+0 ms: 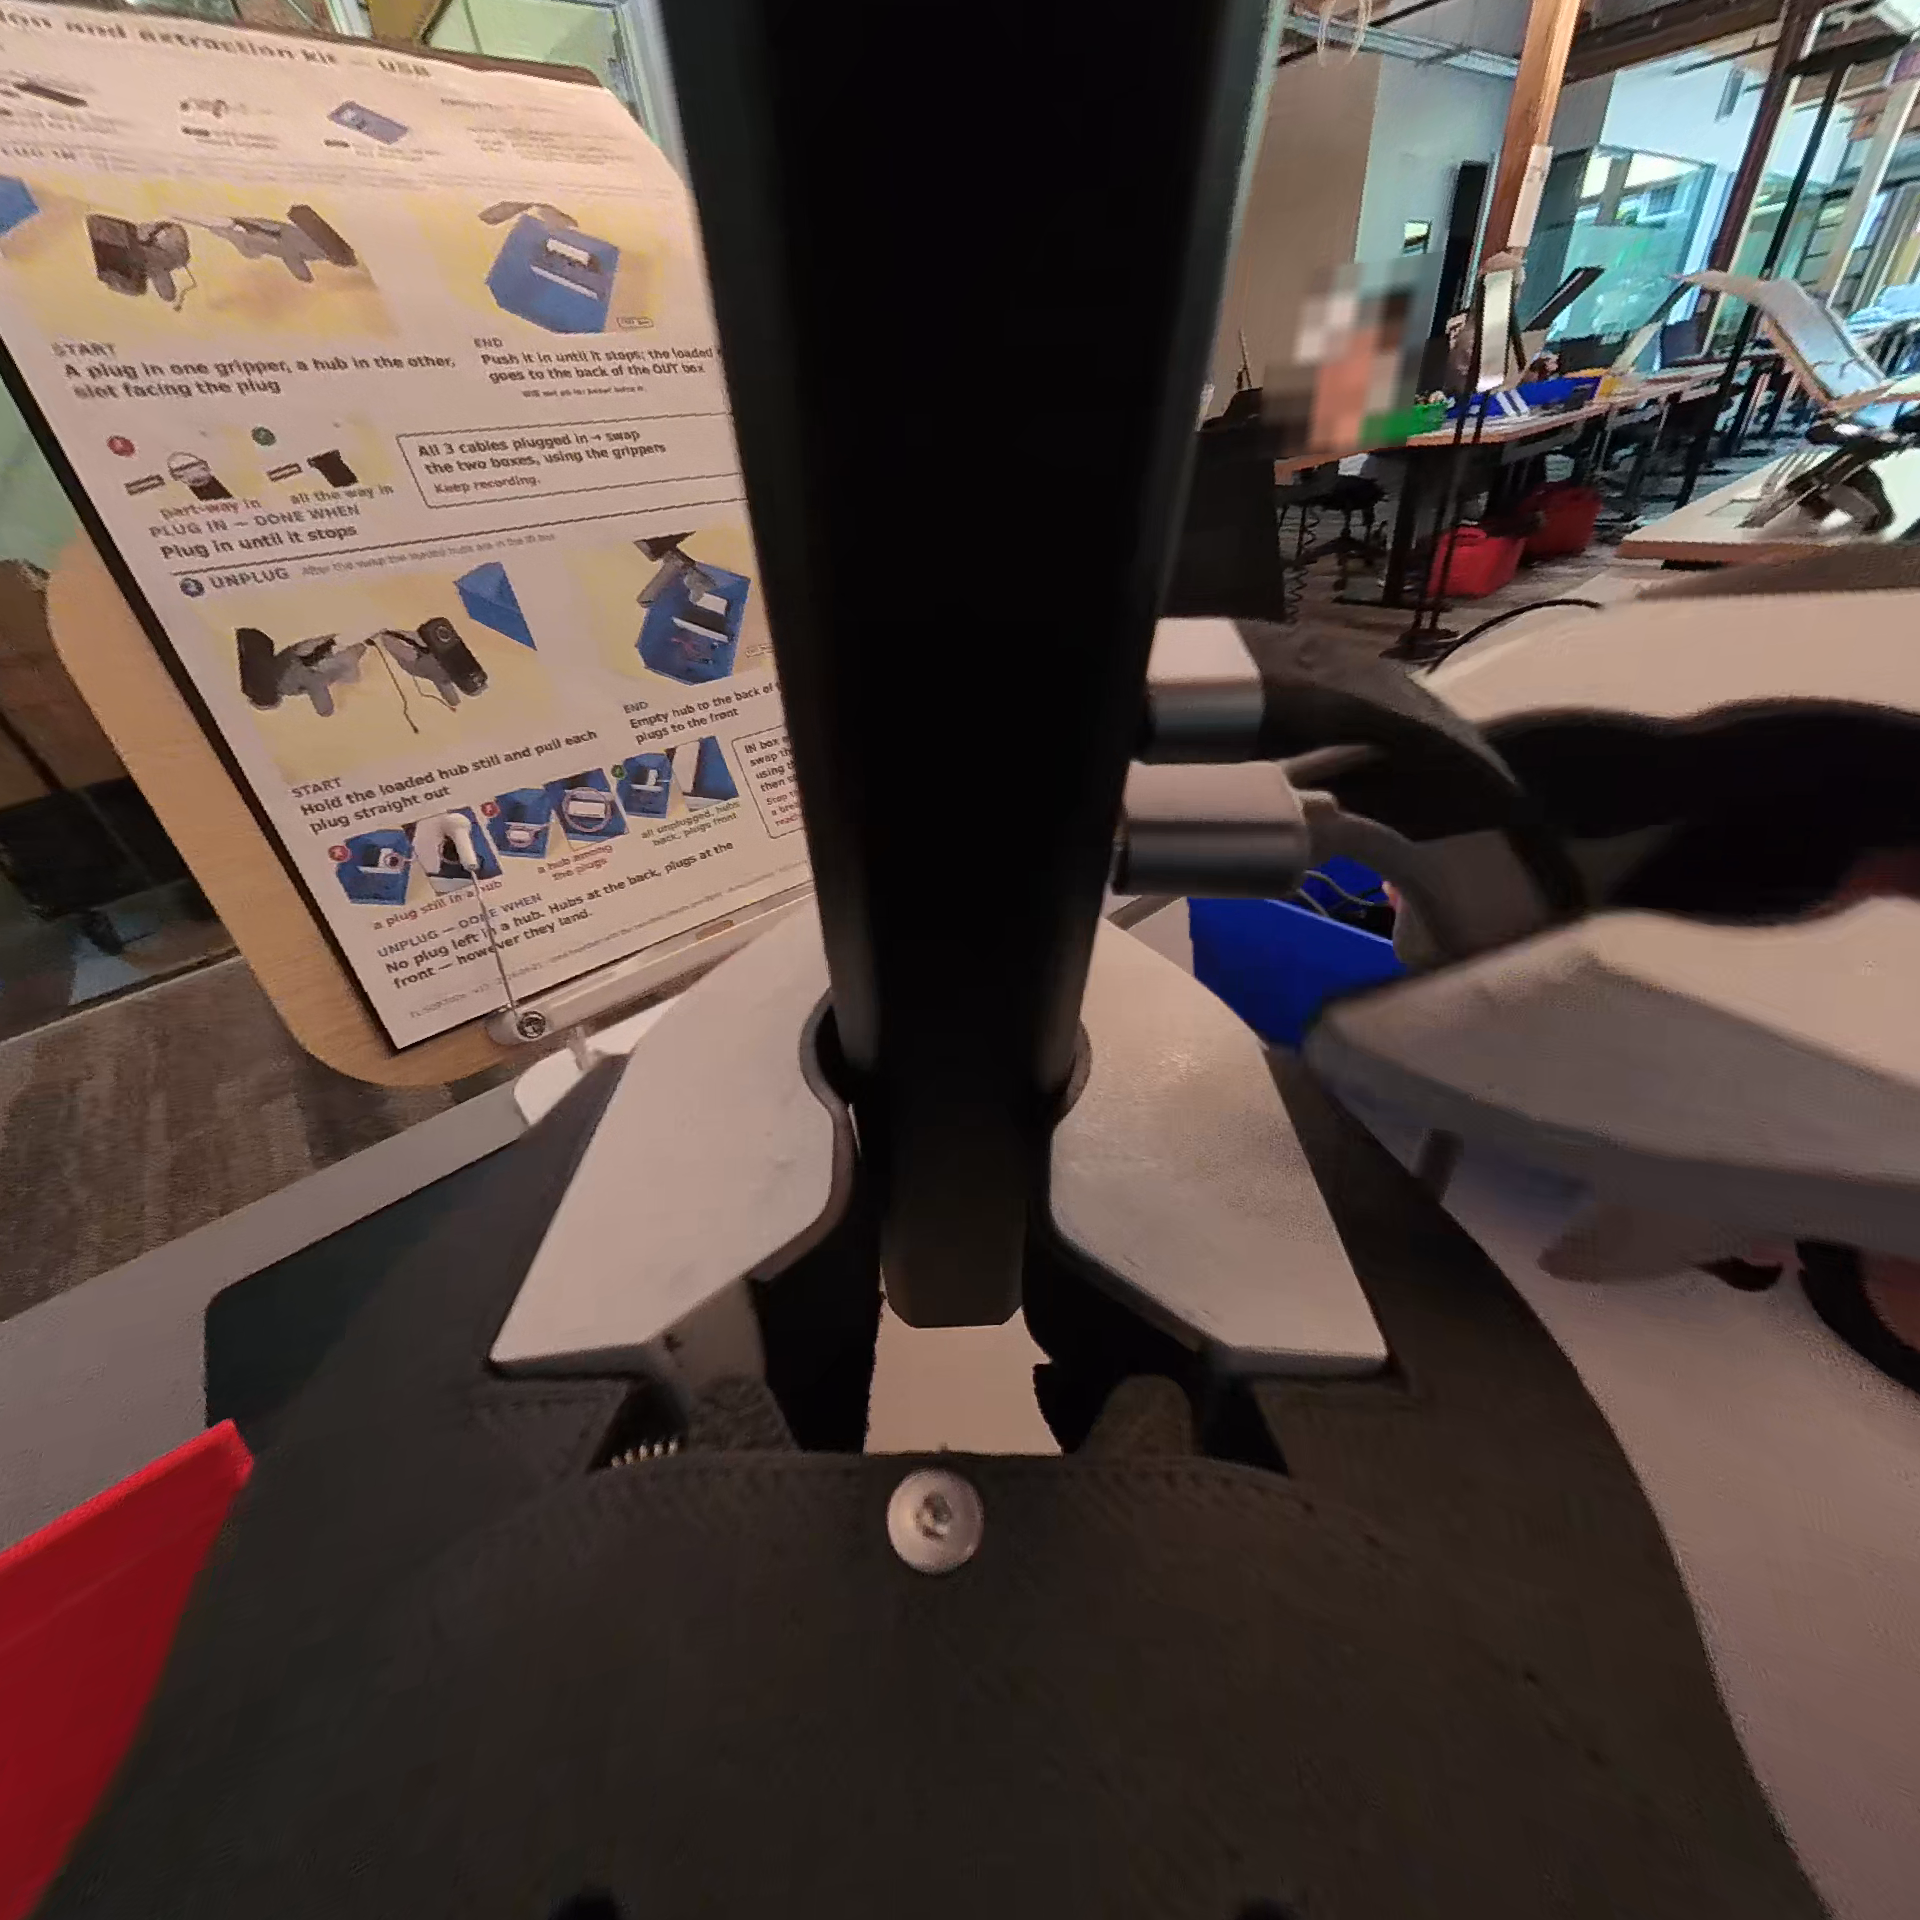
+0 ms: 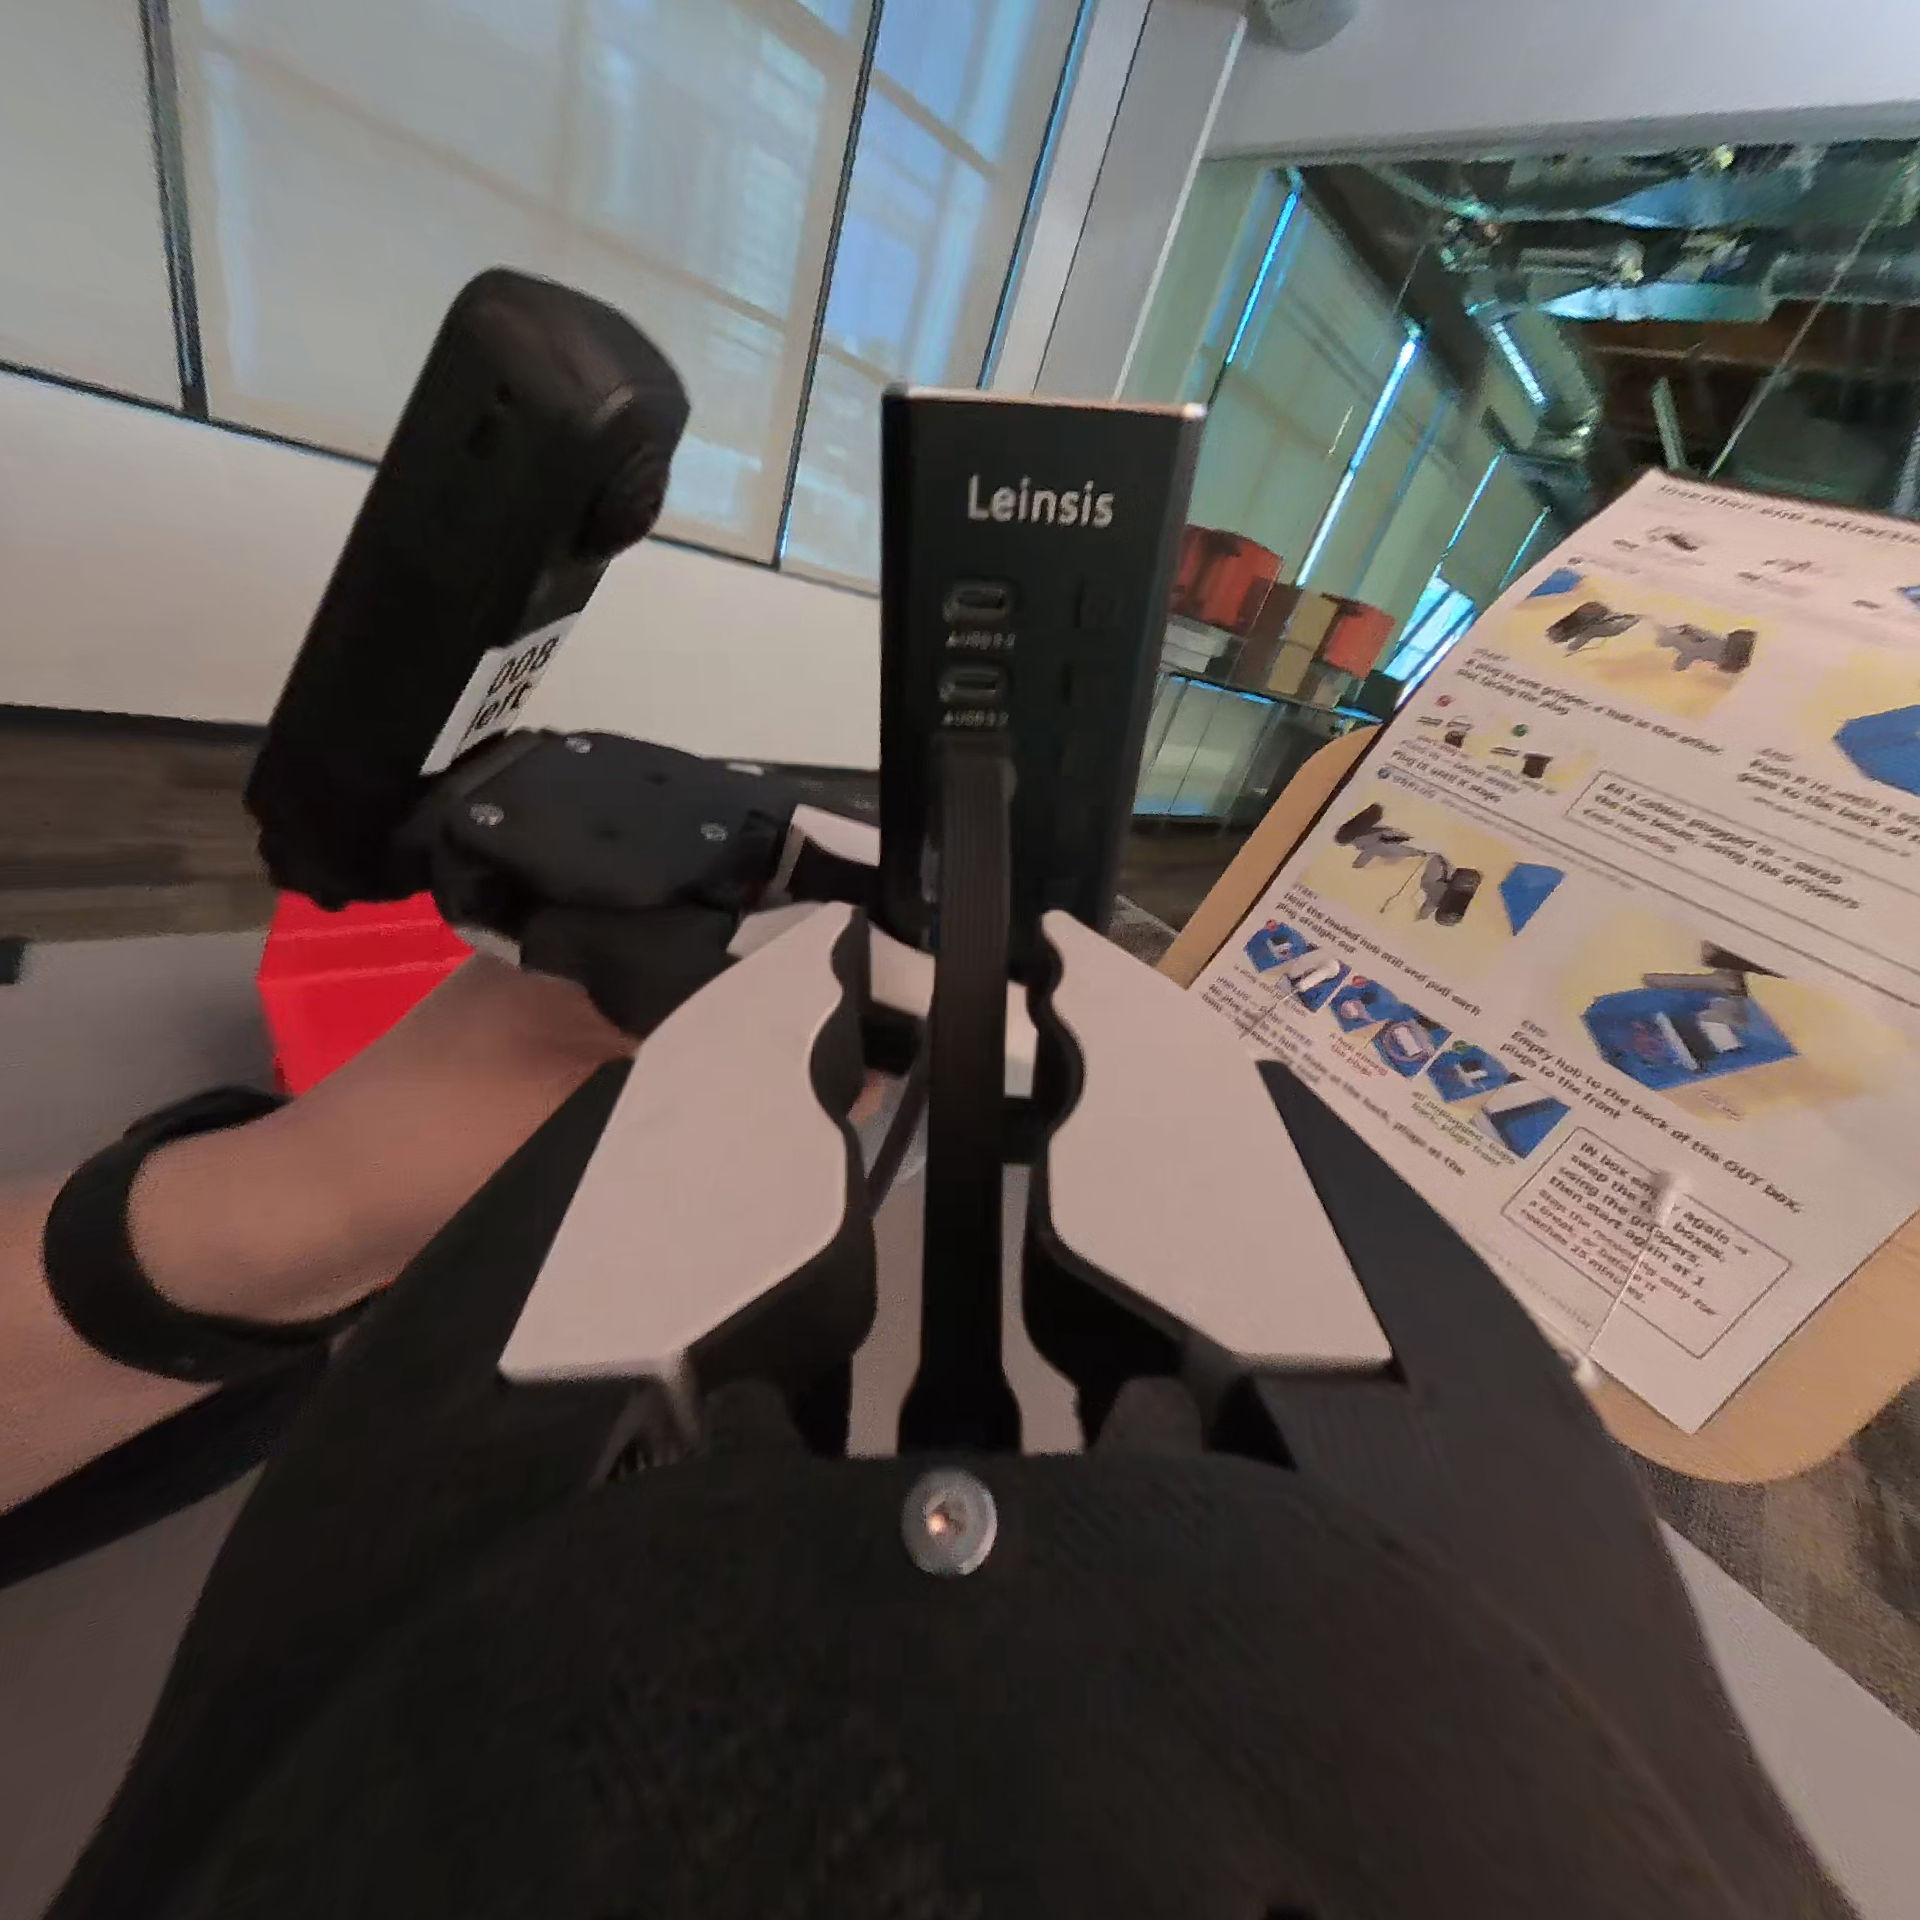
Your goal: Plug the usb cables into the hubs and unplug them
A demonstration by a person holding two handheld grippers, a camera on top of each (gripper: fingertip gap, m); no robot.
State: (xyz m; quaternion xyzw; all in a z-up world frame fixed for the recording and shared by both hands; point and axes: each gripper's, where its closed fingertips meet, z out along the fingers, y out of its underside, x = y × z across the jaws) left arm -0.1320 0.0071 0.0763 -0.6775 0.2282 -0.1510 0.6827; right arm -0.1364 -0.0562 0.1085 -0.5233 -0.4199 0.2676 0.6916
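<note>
Gripped in the left gripper (image 1: 951, 1091), with its jaws clenched on the lower end: a black hub (image 1: 966, 520), upright and lifted clear of the grey table (image 1: 104, 1403). Seen from the right wrist view as a tall dark block (image 2: 1039, 582) with its port face turned to the camera, two small ports free near the top. Seated in the port just below those two: a black ribbed plug (image 2: 971, 831), touching the hub's face. Clamped around that plug by the right gripper (image 2: 951, 966), jaws clenched on its ribbed body from both sides, with the black cable (image 2: 956, 1351) running back between them toward the wrist. Just beside the hub's right face in the left wrist view: two small grey blocks (image 1: 1205, 831), too blurred to name. Mounted on the left gripper's body, off to the hub's left: a black camera (image 2: 468, 582) tilted upward. Wrapped about the handle below it: a bare hand (image 2: 416, 1091) with a black band (image 2: 104, 1247) at the wrist. Propped beyond the table's far edge, leaning back: a printed instruction sheet (image 1: 416, 520) on a rounded wooden board (image 1: 208, 831). Near the table's left edge: a red bin (image 1: 94, 1621). Toward the right, behind the right gripper: a blue bin (image 1: 1278, 956), partly hidden.
</note>
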